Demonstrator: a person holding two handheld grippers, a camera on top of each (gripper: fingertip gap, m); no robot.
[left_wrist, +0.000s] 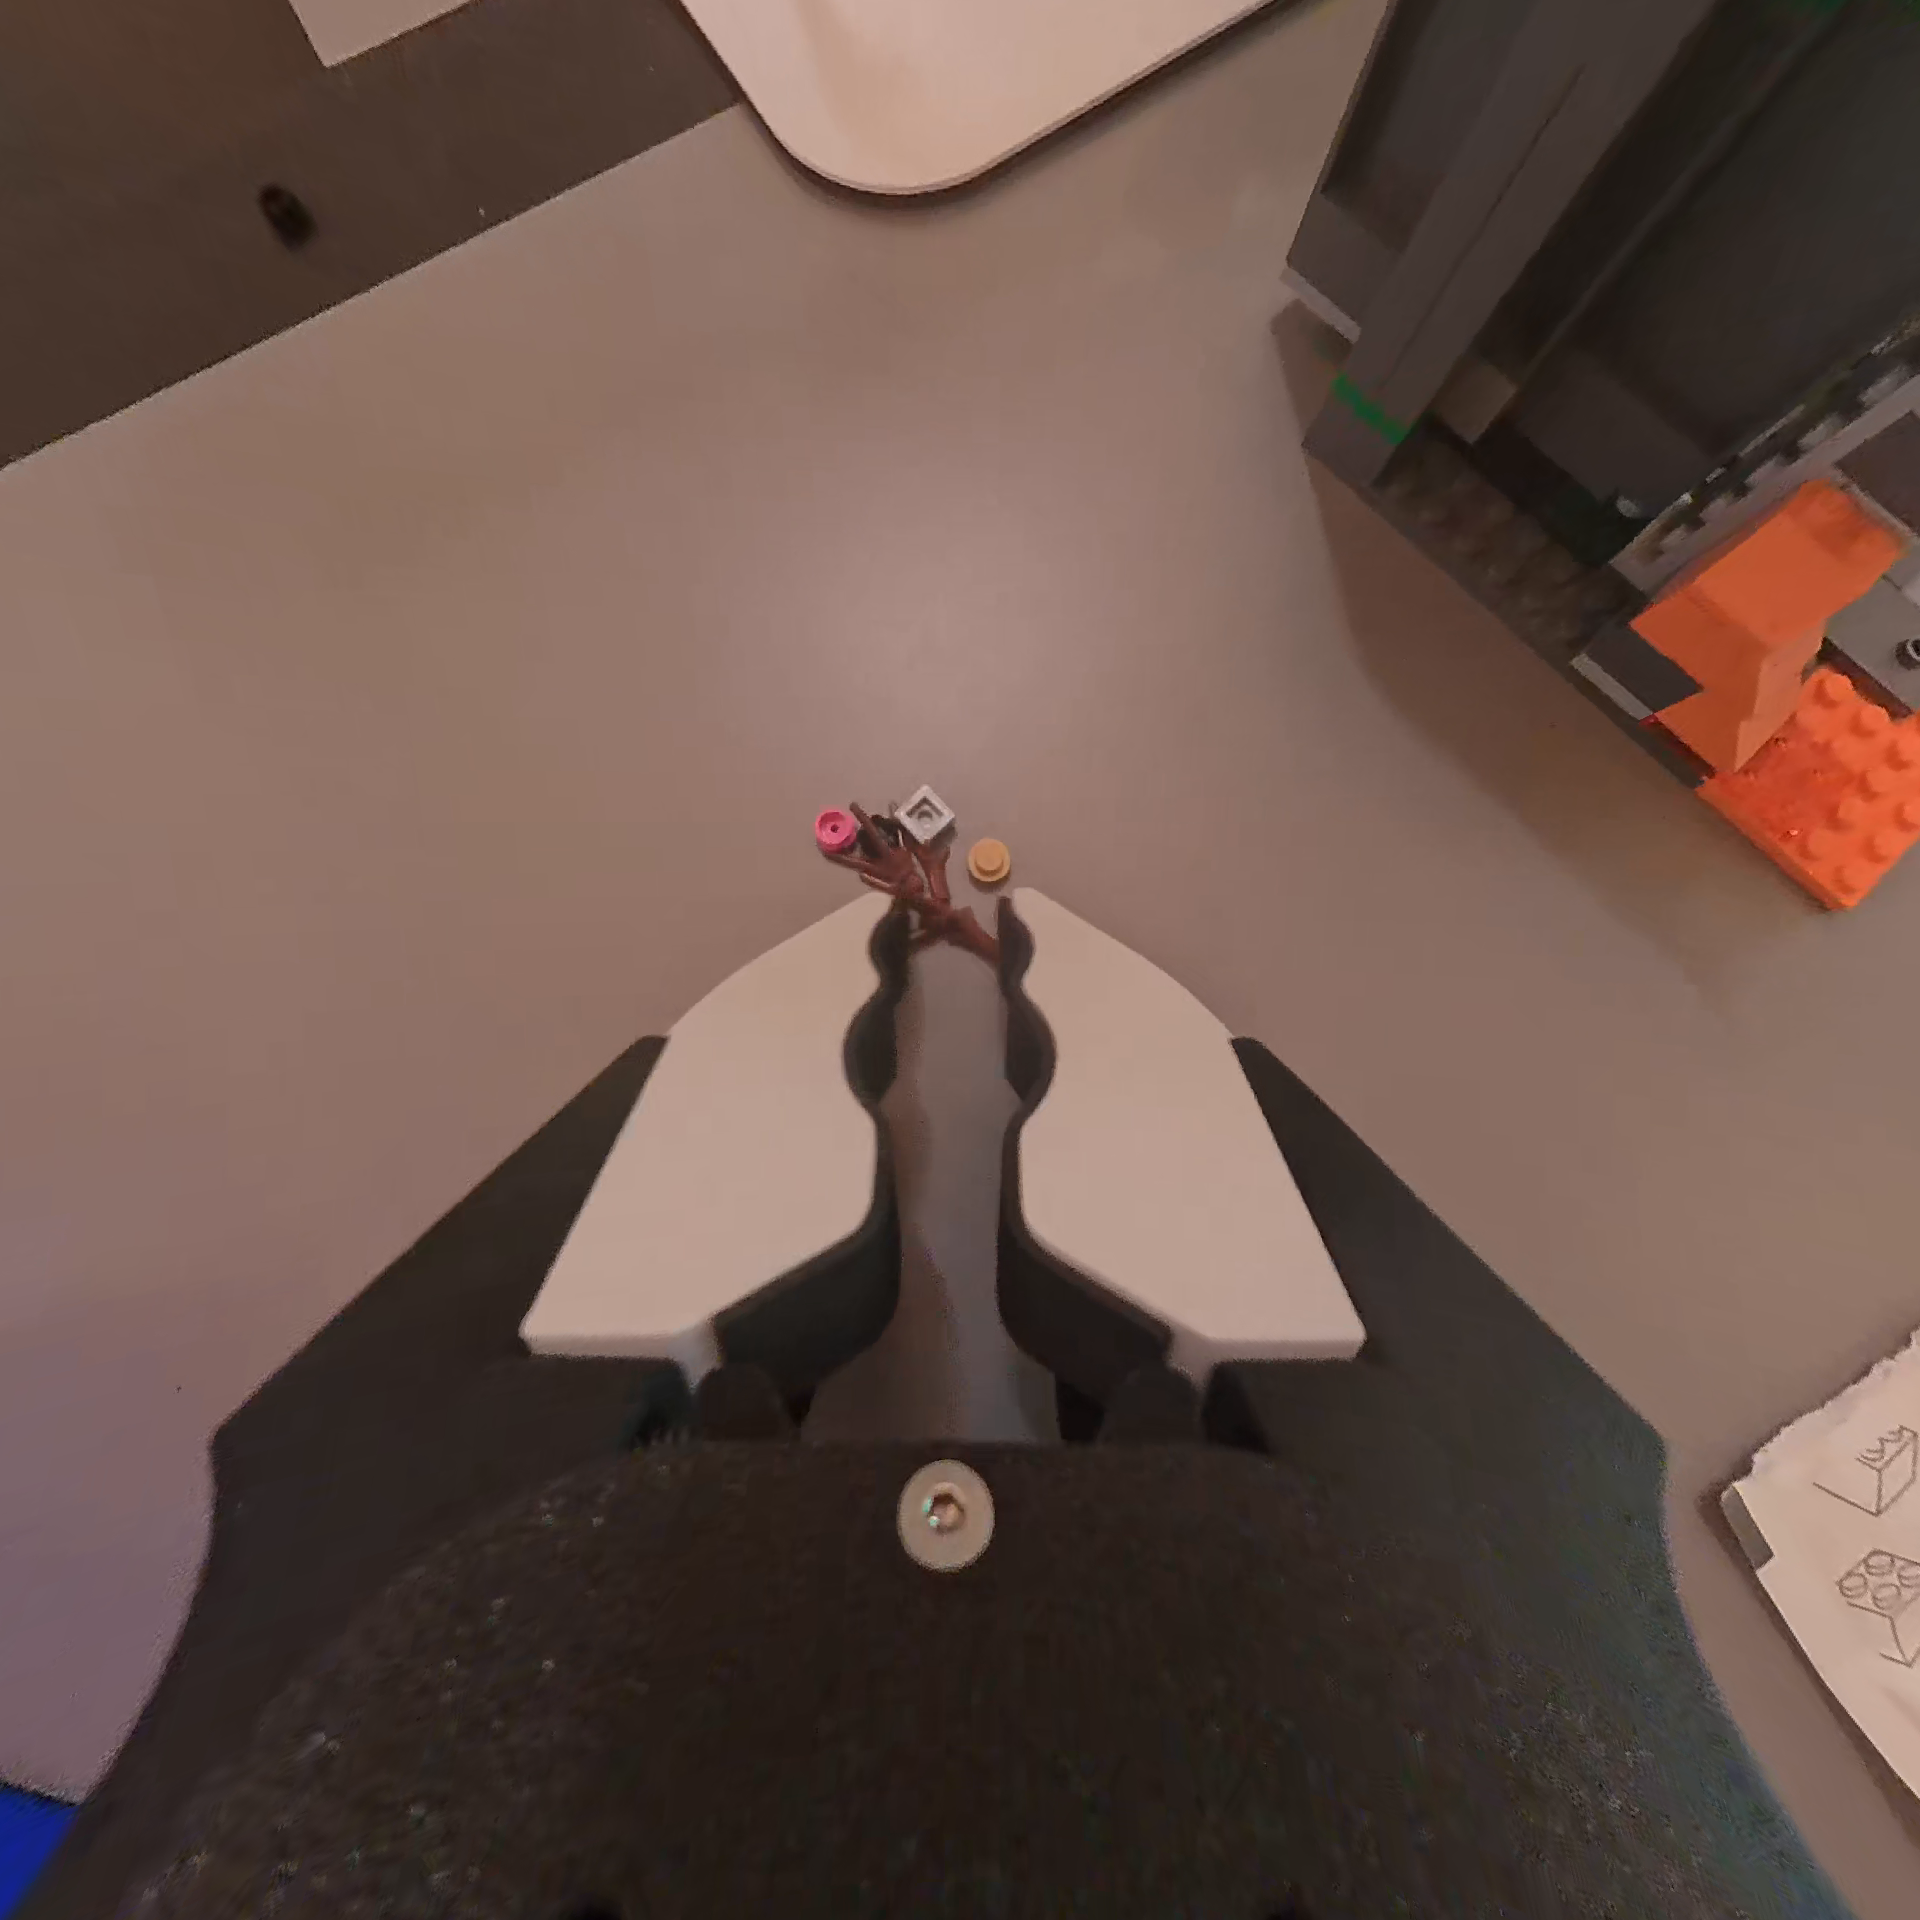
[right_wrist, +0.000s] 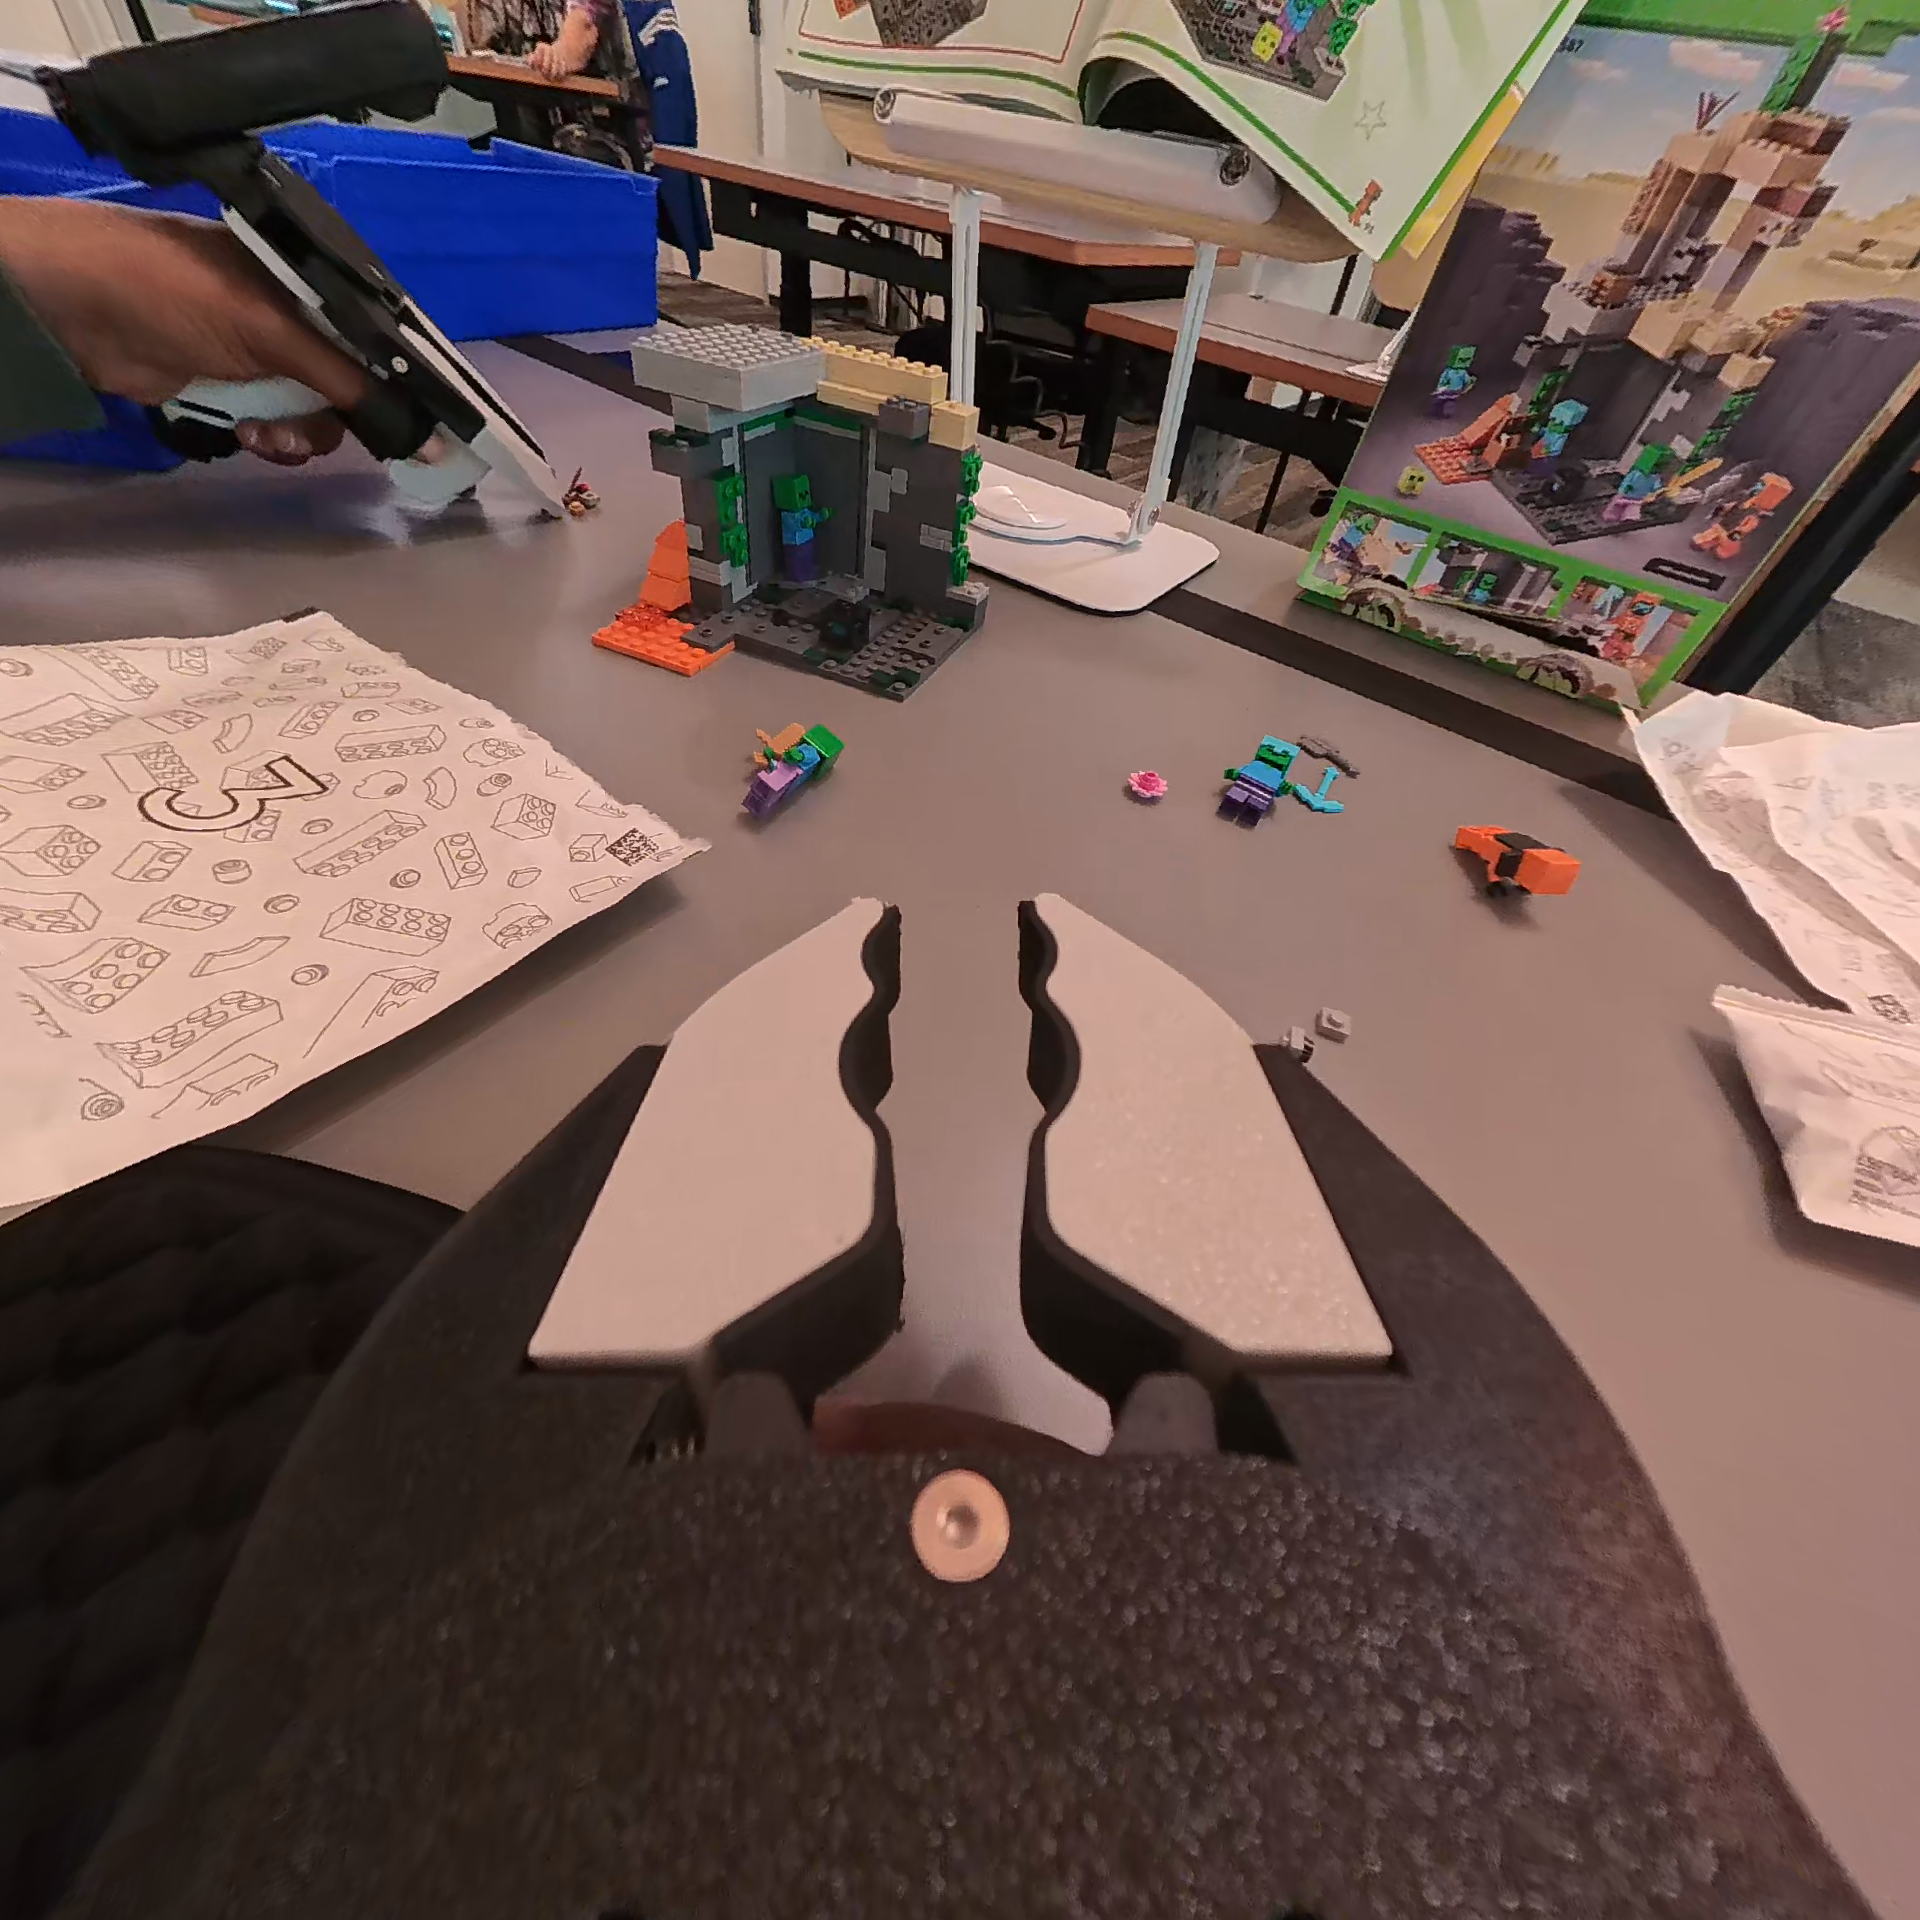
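Observation:
My left gripper (left_wrist: 948, 912) points down at the grey table (left_wrist: 623, 623) with its jaws a narrow gap apart. The stem end of a small brown twig piece (left_wrist: 914, 883) lies between its tips and touches the right fingertip (left_wrist: 1023, 914). Just past the tips are a pink round stud (left_wrist: 833, 829), a grey one-stud plate (left_wrist: 927, 812) and a tan round stud (left_wrist: 989, 860). In the right wrist view a hand holds the left gripper (right_wrist: 535, 499) tip-down on the table by these pieces (right_wrist: 580, 501). My right gripper (right_wrist: 958, 914) is open and empty, low over the table.
A grey brick building (right_wrist: 810, 499) on an orange plate (right_wrist: 665, 644) stands mid-table, also at the left wrist view's right edge (left_wrist: 1621, 416). Nearby are two minifigures (right_wrist: 795, 769) (right_wrist: 1262, 779), a pink flower (right_wrist: 1146, 784), an orange piece (right_wrist: 1522, 862), a printed paper bag (right_wrist: 260, 852), a white stand base (right_wrist: 1091, 566) and the set box (right_wrist: 1621, 416). Tip to tip, the grippers are about 40 centimetres apart. The grey brick building (right_wrist: 810, 499) is closer to my left gripper, around 15 centimetres from its tips; the right tips are 30 centimetres off.

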